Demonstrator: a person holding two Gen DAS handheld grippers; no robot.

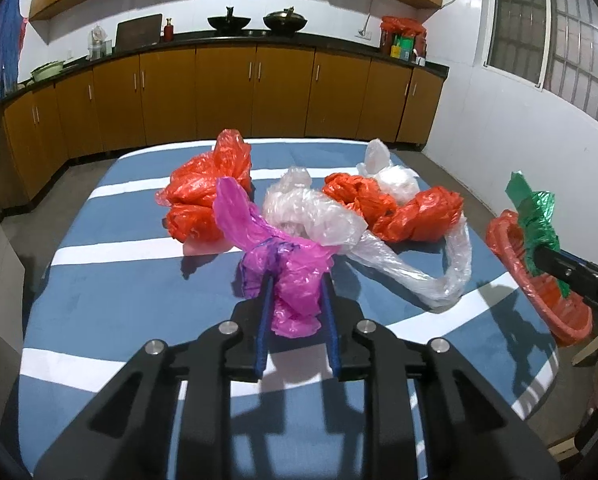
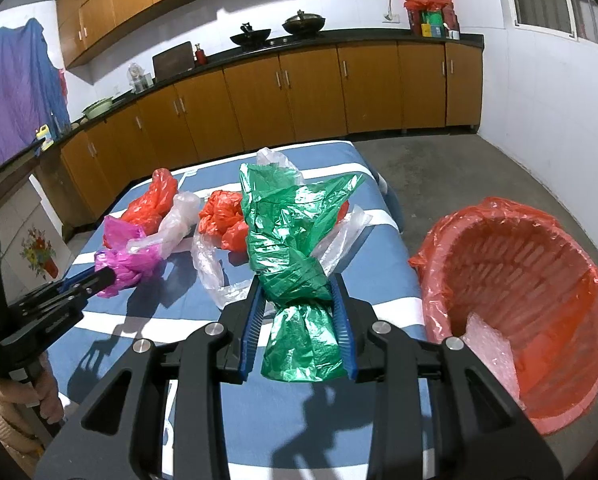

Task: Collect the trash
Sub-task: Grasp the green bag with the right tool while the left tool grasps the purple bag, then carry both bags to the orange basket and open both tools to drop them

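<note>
I am pinching the pink bag (image 1: 287,276) in my left hand-held gripper (image 1: 297,304) and the green bag (image 2: 295,264) in my right hand-held gripper (image 2: 299,312), both nearly closed on bunched film; feather-light, slippery, so I am gripping the gathered middles.

I count six crumpled plastic bags: two red (image 1: 209,196) (image 1: 395,206), two clear (image 1: 311,216) (image 1: 391,178), one pink (image 1: 283,276), one green (image 2: 295,264). One red bin (image 2: 539,280). Two woks (image 1: 229,22) (image 1: 285,20).

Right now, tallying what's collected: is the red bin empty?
Nearly empty: the red bin holds just one bubble-wrap piece; ribbed walls show bare.
</note>
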